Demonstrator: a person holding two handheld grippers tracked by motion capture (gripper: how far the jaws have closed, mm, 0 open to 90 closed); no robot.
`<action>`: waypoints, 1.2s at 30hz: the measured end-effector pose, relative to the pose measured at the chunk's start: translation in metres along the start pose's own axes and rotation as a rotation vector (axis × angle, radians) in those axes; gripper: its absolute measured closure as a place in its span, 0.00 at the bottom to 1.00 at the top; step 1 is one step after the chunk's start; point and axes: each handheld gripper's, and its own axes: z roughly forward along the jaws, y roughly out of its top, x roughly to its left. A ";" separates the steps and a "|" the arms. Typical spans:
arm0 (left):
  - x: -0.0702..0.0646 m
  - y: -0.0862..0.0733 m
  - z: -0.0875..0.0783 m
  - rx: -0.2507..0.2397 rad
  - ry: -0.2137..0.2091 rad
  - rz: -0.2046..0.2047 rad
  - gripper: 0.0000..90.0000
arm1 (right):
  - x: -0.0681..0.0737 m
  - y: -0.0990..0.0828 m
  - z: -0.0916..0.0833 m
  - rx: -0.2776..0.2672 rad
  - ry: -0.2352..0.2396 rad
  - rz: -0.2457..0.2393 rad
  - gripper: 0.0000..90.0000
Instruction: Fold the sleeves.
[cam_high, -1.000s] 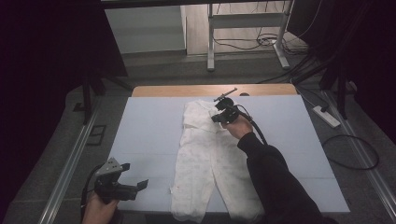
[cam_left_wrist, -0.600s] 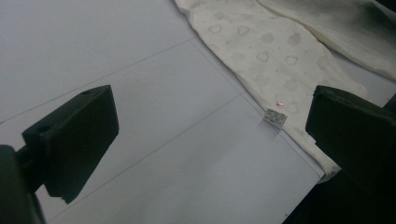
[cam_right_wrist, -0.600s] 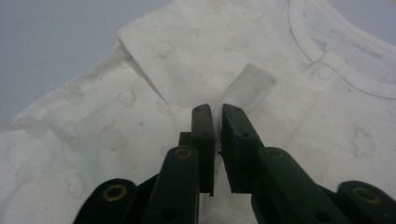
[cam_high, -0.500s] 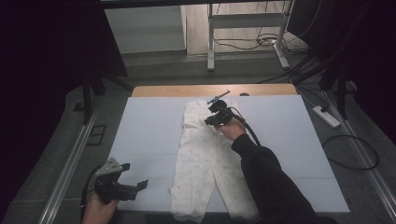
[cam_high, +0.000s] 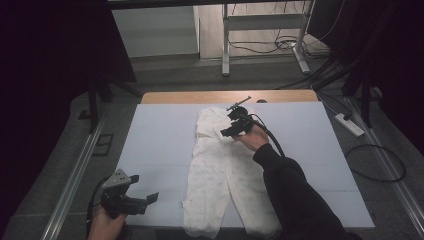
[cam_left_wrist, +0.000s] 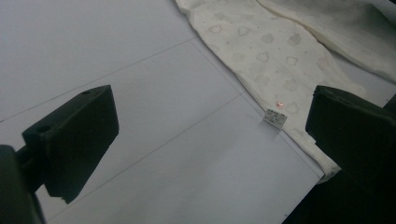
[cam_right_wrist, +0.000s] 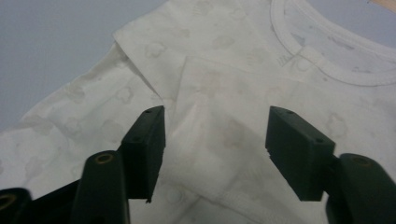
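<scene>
High view: a cream baby romper is lying flat along the middle of the pale table, neckline far, legs near. The right tool is hovering over its chest, jaws having just been opening, nothing gripped. The left tool is waiting wide at the near left edge. Right tool view: folded sleeve and ribbed neckline. Left tool view: a small label on the leg seam.
</scene>
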 end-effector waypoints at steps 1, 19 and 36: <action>0.000 0.000 0.000 -0.001 0.001 0.001 0.03 | 0.000 -0.001 -0.001 -0.001 0.001 0.001 0.35; 0.000 0.000 0.000 -0.001 -0.002 -0.002 0.03 | 0.000 -0.019 -0.015 0.040 0.019 -0.020 0.10; 0.001 -0.001 -0.001 -0.005 -0.004 -0.004 0.03 | 0.002 -0.032 -0.029 0.030 0.025 -0.026 0.04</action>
